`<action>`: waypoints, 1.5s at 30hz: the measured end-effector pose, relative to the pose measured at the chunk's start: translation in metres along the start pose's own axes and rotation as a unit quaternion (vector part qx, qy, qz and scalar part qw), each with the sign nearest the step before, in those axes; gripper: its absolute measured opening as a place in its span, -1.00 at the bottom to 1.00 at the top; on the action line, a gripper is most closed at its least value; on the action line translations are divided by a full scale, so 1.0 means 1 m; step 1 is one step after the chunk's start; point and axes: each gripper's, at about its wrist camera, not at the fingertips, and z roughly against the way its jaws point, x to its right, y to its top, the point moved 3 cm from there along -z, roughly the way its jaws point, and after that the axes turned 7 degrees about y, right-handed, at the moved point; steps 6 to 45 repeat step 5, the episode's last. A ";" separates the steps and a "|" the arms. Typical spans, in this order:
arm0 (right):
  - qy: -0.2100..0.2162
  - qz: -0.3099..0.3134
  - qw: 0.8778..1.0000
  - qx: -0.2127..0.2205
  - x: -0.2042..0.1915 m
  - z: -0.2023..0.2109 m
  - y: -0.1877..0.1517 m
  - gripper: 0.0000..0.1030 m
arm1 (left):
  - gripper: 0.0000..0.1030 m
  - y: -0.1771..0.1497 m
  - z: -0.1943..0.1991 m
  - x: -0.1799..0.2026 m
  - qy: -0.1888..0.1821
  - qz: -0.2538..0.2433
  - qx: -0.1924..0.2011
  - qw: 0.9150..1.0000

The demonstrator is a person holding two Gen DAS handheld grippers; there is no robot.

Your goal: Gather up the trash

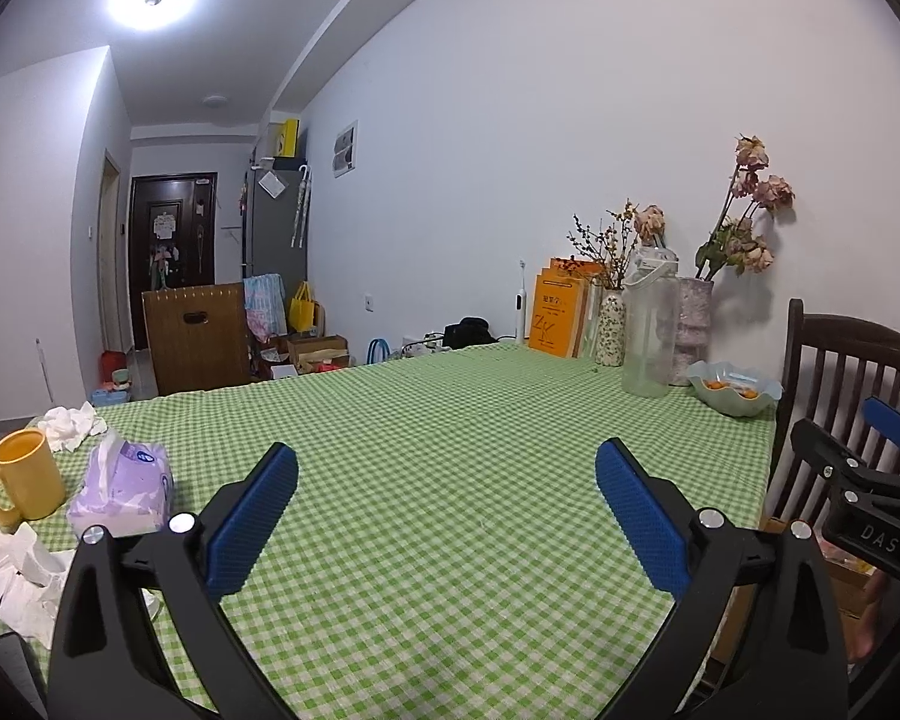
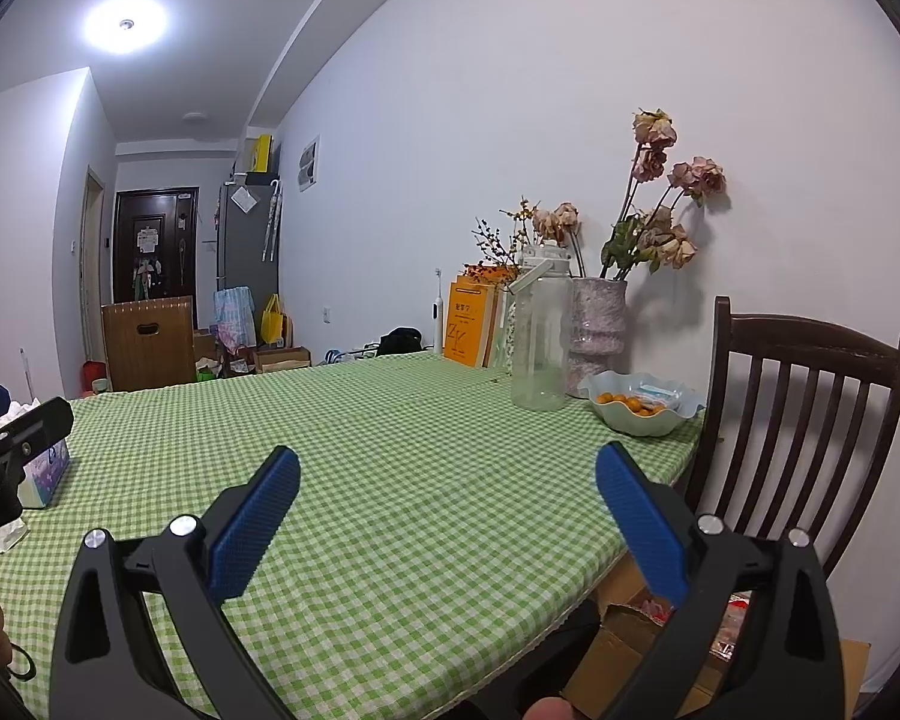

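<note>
both tools are up and level over the near edge of the worktop (image 1: pixel 450 480), nothing picked yet, so this looks like the very start of collecting. left tool (image 1: pixel 447 480) gapes wide and empty; right tool (image 2: pixel 448 480) the same, wide and empty, pointing across the green check cloth. the trash sits at the worktop's left edge: crumpled tissues (image 1: pixel 12 576) at the near left corner, another wad (image 1: pixel 69 423) further back, with a yellow mug (image 1: pixel 24 474) and a tissue pack (image 1: pixel 123 489) between them. next move, i'd judge, is swinging the left tool over to those near tissues and pinching softly.
</note>
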 end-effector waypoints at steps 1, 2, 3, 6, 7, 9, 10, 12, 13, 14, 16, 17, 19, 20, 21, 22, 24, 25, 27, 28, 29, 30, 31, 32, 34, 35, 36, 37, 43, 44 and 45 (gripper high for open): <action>0.000 0.000 1.000 0.000 0.000 0.000 0.000 0.86 | 0.86 0.000 -0.001 0.001 -0.001 0.000 -0.002 1.000; -0.001 0.000 1.000 0.000 0.000 0.000 0.000 0.86 | 0.86 0.000 -0.001 0.001 -0.002 0.001 -0.005 1.000; -0.001 0.000 1.000 0.000 0.001 0.000 0.000 0.86 | 0.86 0.000 -0.002 0.001 -0.002 0.001 -0.007 1.000; -0.003 0.000 1.000 0.000 0.002 -0.001 -0.001 0.86 | 0.86 0.000 -0.003 0.002 -0.002 0.000 -0.008 1.000; -0.003 0.000 1.000 0.000 0.002 -0.001 -0.001 0.86 | 0.86 0.000 -0.003 0.002 -0.002 0.000 -0.008 1.000; -0.003 0.000 1.000 0.000 0.002 -0.001 -0.001 0.86 | 0.86 0.000 -0.003 0.002 -0.002 0.000 -0.008 1.000; -0.003 0.000 1.000 0.000 0.002 -0.001 -0.001 0.86 | 0.86 0.000 -0.003 0.002 -0.002 0.000 -0.008 1.000; -0.003 0.000 1.000 0.000 0.002 -0.001 -0.001 0.86 | 0.86 0.000 -0.003 0.002 -0.002 0.000 -0.008 1.000; -0.003 0.000 1.000 0.000 0.002 -0.001 -0.001 0.86 | 0.86 0.000 -0.003 0.002 -0.002 0.000 -0.008 1.000; -0.003 0.000 1.000 0.000 0.002 -0.001 -0.001 0.86 | 0.86 0.000 -0.003 0.002 -0.002 0.000 -0.008 1.000; -0.003 0.000 1.000 0.000 0.002 -0.001 -0.001 0.86 | 0.86 0.000 -0.003 0.002 -0.002 0.000 -0.008 1.000; -0.003 0.000 1.000 0.000 0.002 -0.001 -0.001 0.86 | 0.86 0.000 -0.003 0.002 -0.002 0.000 -0.008 1.000; -0.003 0.000 1.000 0.000 0.002 -0.001 -0.001 0.86 | 0.86 0.000 -0.003 0.002 -0.002 0.000 -0.008 1.000; -0.003 0.000 1.000 0.000 0.002 -0.001 -0.001 0.86 | 0.86 0.000 -0.003 0.002 -0.002 0.000 -0.008 1.000; -0.003 0.000 1.000 0.000 0.002 -0.001 -0.001 0.86 | 0.86 0.000 -0.003 0.002 -0.002 0.000 -0.008 1.000; -0.003 0.000 1.000 0.000 0.002 -0.001 -0.001 0.86 | 0.86 0.000 -0.003 0.002 -0.002 0.000 -0.008 1.000; -0.003 0.000 1.000 0.000 0.002 -0.001 -0.001 0.86 | 0.86 0.000 -0.003 0.002 -0.002 0.000 -0.008 1.000; -0.003 0.000 1.000 0.000 0.002 -0.001 -0.001 0.86 | 0.86 0.000 -0.003 0.002 -0.002 0.000 -0.008 1.000; -0.003 0.000 1.000 0.000 0.002 -0.001 -0.001 0.86 | 0.86 0.000 -0.003 0.002 -0.002 0.000 -0.008 1.000; -0.003 0.000 1.000 0.000 0.002 -0.001 -0.001 0.86 | 0.86 0.000 -0.003 0.002 -0.002 0.000 -0.008 1.000; -0.003 0.000 1.000 0.000 0.002 -0.001 -0.001 0.86 | 0.86 0.000 -0.003 0.002 -0.002 0.000 -0.008 1.000; -0.003 0.000 1.000 0.000 0.002 -0.001 -0.001 0.86 | 0.86 0.000 -0.003 0.002 -0.002 0.000 -0.008 1.000; -0.003 0.000 1.000 0.000 0.002 -0.001 -0.001 0.86 | 0.86 0.000 -0.003 0.002 -0.002 0.000 -0.008 1.000; -0.003 0.000 1.000 0.000 0.002 -0.001 -0.001 0.86 | 0.86 0.000 -0.003 0.002 -0.002 0.000 -0.008 1.000; -0.003 0.000 1.000 0.000 0.002 -0.001 -0.001 0.86 | 0.86 0.000 -0.003 0.002 -0.002 0.000 -0.008 1.000; -0.003 0.000 1.000 0.000 0.002 -0.001 -0.001 0.86 | 0.86 0.000 -0.003 0.002 -0.002 0.000 -0.008 1.000; -0.003 0.000 1.000 0.000 0.002 -0.001 -0.001 0.86 | 0.86 0.000 -0.003 0.002 -0.002 0.000 -0.008 1.000; -0.003 0.000 1.000 0.000 0.002 -0.001 -0.001 0.86 | 0.86 0.000 -0.003 0.002 -0.002 0.000 -0.008 1.000; -0.003 0.000 1.000 0.000 0.002 -0.001 -0.001 0.86 | 0.86 0.000 -0.003 0.002 -0.002 0.000 -0.008 1.000; -0.003 0.000 1.000 0.000 0.002 -0.001 -0.001 0.86 | 0.86 0.000 -0.003 0.002 -0.002 0.000 -0.008 1.000; -0.003 0.000 1.000 0.000 0.002 -0.001 -0.001 0.86 | 0.86 0.000 -0.003 0.002 -0.002 0.000 -0.008 1.000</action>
